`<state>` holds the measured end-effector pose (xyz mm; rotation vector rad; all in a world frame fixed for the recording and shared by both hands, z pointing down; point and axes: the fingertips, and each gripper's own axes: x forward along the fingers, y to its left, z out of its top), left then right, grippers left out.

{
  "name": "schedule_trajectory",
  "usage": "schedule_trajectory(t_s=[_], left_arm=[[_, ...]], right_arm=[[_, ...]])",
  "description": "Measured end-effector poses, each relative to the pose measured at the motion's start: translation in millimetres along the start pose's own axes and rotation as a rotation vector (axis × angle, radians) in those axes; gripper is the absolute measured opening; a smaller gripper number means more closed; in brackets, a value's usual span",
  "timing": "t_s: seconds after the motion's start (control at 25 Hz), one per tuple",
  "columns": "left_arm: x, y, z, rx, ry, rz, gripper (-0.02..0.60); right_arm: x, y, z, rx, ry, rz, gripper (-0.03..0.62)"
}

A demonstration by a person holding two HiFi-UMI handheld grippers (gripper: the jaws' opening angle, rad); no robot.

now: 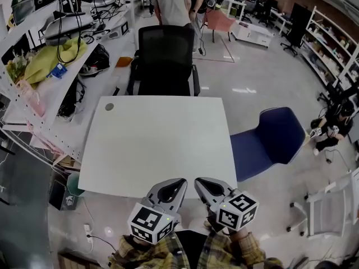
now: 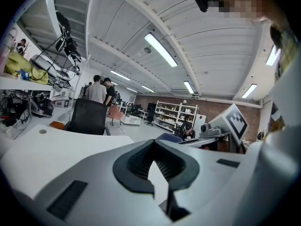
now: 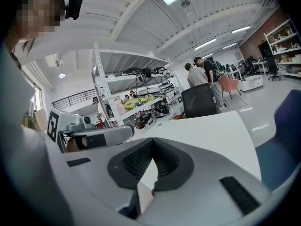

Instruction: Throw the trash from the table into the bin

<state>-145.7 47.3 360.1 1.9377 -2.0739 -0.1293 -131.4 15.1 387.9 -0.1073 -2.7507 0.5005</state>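
We find no word, number or brand that can be read in any view. The only printed signs are black-and-white square markers (image 1: 147, 221) at the bottom of the head view. One is on the cube (image 1: 164, 228) of the left gripper (image 1: 179, 184), another on the cube (image 1: 238, 209) of the right gripper (image 1: 201, 182).

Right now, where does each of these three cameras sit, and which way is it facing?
Head view: on the person's head, facing steeply down at the white table; shows left tongs, right tongs and plaid sleeves.
Left gripper view: on the left tongs, facing across the table toward the black chair; shows its own shut jaws, right tongs beside.
Right gripper view: on the right tongs, facing the same chair; shows its shut jaws, left tongs beside.
Both gripper views share table, chair and two standing people.
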Motion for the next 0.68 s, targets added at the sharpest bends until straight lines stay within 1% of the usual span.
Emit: schedule_trajectory(t_s=[0.68], left_arm=[[-9.6, -8.9, -12.6, -0.006, 0.022, -0.023, 0.008]], right_arm=[[-7.3, 5.5, -15.9, 0.019, 0.013, -0.018, -0.002]])
